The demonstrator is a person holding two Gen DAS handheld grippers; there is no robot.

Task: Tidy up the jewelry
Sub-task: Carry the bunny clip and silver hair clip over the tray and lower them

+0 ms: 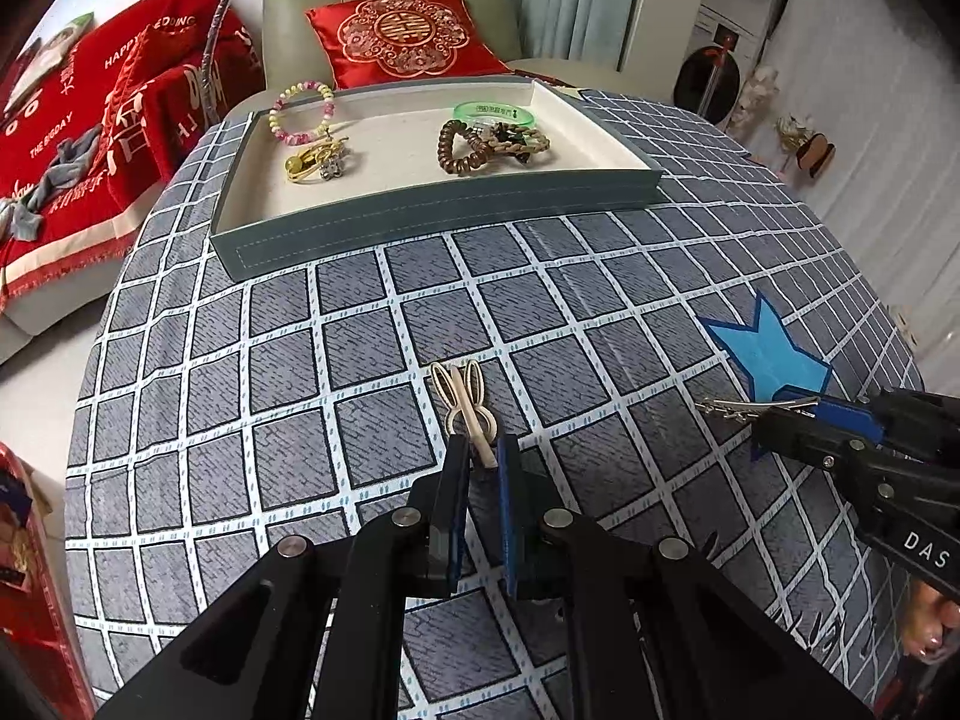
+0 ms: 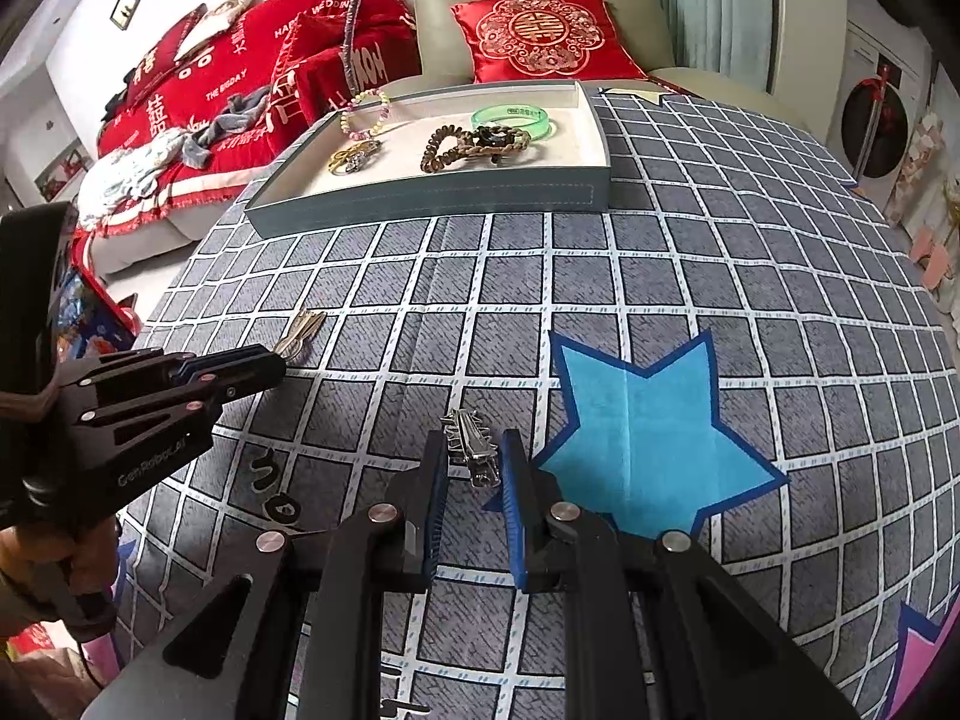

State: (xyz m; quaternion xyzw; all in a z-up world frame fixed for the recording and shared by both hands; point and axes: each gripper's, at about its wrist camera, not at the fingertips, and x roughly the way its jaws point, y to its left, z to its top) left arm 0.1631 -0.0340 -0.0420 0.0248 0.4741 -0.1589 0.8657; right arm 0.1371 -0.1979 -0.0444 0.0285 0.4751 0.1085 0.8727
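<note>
My left gripper (image 1: 483, 457) is shut on the tail end of a cream rabbit-shaped hair clip (image 1: 463, 399), just over the checked cloth. From the right wrist view, the same left gripper (image 2: 277, 363) comes in from the left with the cream clip (image 2: 300, 330) sticking out of its tips. A silver toothed hair clip (image 2: 473, 450) sits pinched in my right gripper (image 2: 474, 463), which is shut on it. In the left wrist view the right gripper (image 1: 774, 421) enters from the right, the silver clip (image 1: 750, 407) projecting from it. A grey-blue tray (image 1: 432, 222) stands beyond.
The tray (image 2: 432, 199) holds a beaded bracelet (image 1: 300, 111), a gold clip (image 1: 315, 161), brown spiral hair ties (image 1: 468, 147) and a green bangle (image 1: 495, 114). A blue star patch (image 2: 645, 432) lies on the cloth. Behind the table are a sofa and a red cushion (image 1: 402, 36).
</note>
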